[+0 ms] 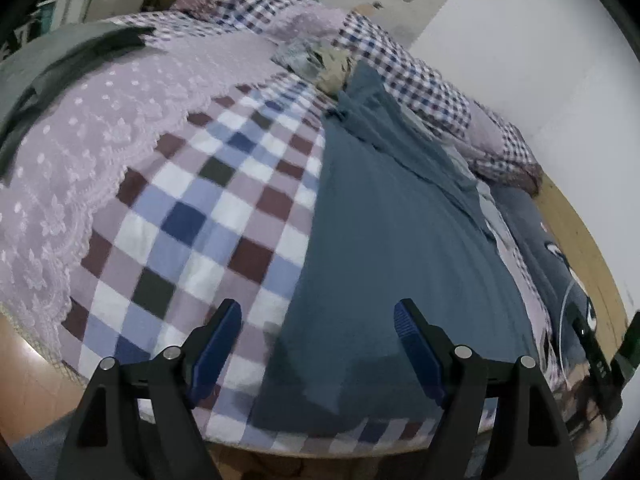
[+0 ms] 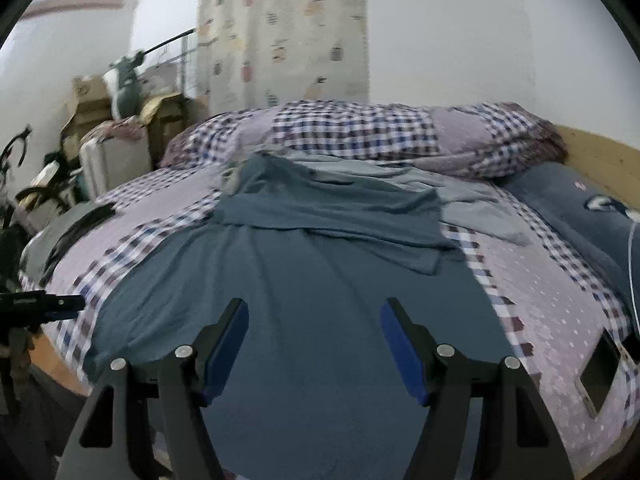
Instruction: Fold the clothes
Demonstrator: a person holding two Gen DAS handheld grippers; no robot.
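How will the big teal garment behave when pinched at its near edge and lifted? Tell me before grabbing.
Likely floppy: the teal garment lies flat, with soft wrinkles and a sleeve folded over itself. Probably light and thin, since it follows the checked bedspread closely. Lifted by one edge it would likely sag and drag, so both open grippers, left and right, seem wise.

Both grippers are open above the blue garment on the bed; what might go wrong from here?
1. The blue garment lies on a checked quilt; a low pinch may catch both.
2. A lighter garment overlaps its far end and may drag along.
3. A phone near the right gripper could be swept off.
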